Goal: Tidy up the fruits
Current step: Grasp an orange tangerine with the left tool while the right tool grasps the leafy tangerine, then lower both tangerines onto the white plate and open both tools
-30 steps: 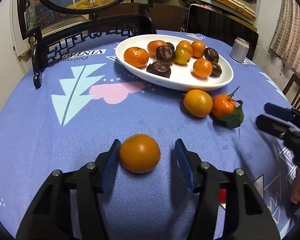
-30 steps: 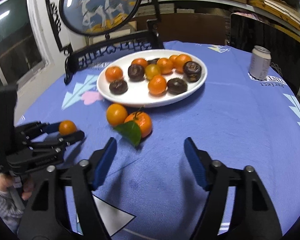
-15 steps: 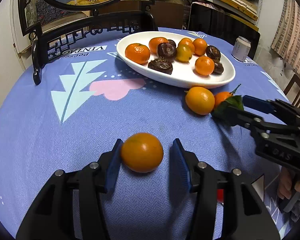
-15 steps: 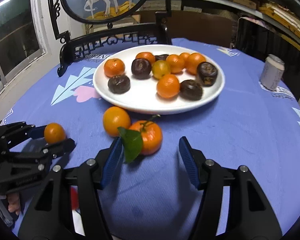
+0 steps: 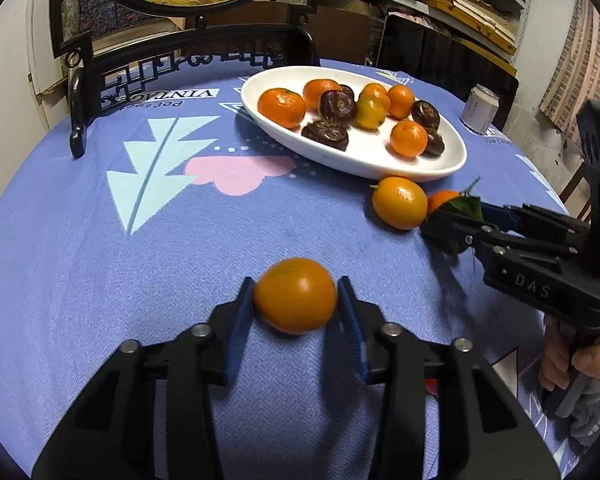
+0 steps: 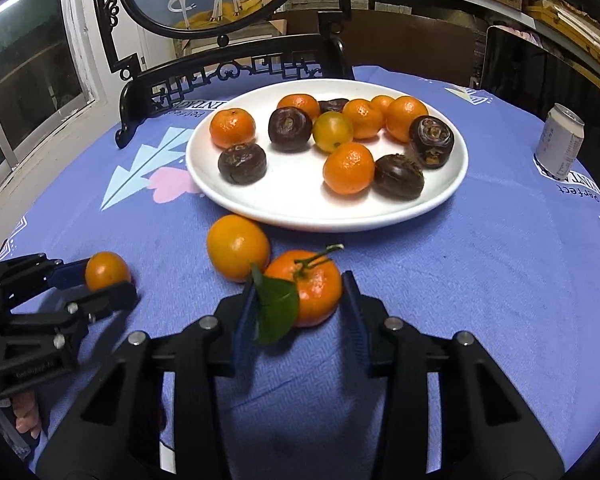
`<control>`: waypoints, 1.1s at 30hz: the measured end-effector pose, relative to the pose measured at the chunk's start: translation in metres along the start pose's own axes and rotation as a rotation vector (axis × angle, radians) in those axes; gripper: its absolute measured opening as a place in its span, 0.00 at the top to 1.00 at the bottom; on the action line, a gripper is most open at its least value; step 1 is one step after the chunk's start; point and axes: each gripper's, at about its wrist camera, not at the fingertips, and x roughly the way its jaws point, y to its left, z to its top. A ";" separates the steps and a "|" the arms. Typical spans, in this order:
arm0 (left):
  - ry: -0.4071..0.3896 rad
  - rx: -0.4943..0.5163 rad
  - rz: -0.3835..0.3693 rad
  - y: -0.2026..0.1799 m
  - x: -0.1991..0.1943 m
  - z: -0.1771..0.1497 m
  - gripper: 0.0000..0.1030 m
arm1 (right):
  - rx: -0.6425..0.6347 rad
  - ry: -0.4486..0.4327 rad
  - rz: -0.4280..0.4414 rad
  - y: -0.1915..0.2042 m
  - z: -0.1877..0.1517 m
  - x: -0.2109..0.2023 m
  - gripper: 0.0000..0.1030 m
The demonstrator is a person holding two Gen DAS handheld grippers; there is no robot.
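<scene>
A small orange [image 5: 295, 295] lies on the blue tablecloth between the blue pads of my left gripper [image 5: 296, 292], whose jaws are closing and touch it on both sides. The right wrist view shows that gripper [image 6: 104, 280] at the lower left. My right gripper [image 6: 298, 292] is closing too, around a tangerine with a stem and green leaf [image 6: 314, 284]. Its right pad is against the fruit and its left pad against the leaf. Another loose orange [image 6: 238, 247] sits just left of it. Behind stands a white oval plate [image 6: 300, 216] with several tangerines and dark brown fruits.
A drink can [image 6: 560, 140] stands at the right back of the round table. A black carved stand with a round picture [image 6: 228, 72] rises behind the plate. A person's hand [image 5: 560, 360] holds the right gripper's handle. Chairs and shelves lie beyond the table.
The left jaws have narrowed onto the small orange. The right gripper moved forward to the leafy tangerine and its jaws have drawn in around it.
</scene>
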 end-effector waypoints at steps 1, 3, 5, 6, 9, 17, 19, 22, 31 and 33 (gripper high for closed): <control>0.002 -0.004 -0.006 0.001 0.000 0.000 0.61 | 0.001 0.000 0.001 0.000 -0.001 -0.001 0.60; 0.000 0.003 -0.005 -0.001 -0.001 -0.001 0.61 | -0.003 0.002 0.000 0.001 -0.002 -0.001 0.60; -0.001 0.017 0.000 -0.003 -0.001 -0.001 0.62 | -0.007 0.001 -0.004 0.002 -0.004 -0.002 0.60; -0.003 0.020 0.001 -0.004 -0.002 -0.002 0.62 | -0.004 -0.002 -0.003 0.001 -0.004 -0.003 0.60; -0.016 0.024 0.006 -0.005 -0.005 -0.002 0.62 | 0.009 -0.004 0.004 -0.001 -0.006 -0.005 0.60; -0.031 0.031 0.018 -0.007 -0.010 -0.005 0.62 | -0.033 -0.028 -0.028 0.007 -0.019 -0.022 0.60; -0.037 0.025 0.018 -0.006 -0.012 -0.006 0.62 | -0.041 -0.033 -0.034 0.010 -0.023 -0.027 0.60; -0.047 0.021 0.022 -0.007 -0.017 -0.008 0.62 | -0.052 -0.063 -0.051 0.015 -0.028 -0.041 0.60; -0.141 0.005 0.045 -0.007 -0.042 0.024 0.62 | 0.029 -0.183 -0.009 -0.001 -0.014 -0.096 0.60; -0.168 0.009 0.055 -0.008 -0.048 0.044 0.62 | 0.051 -0.212 -0.010 -0.011 0.004 -0.106 0.60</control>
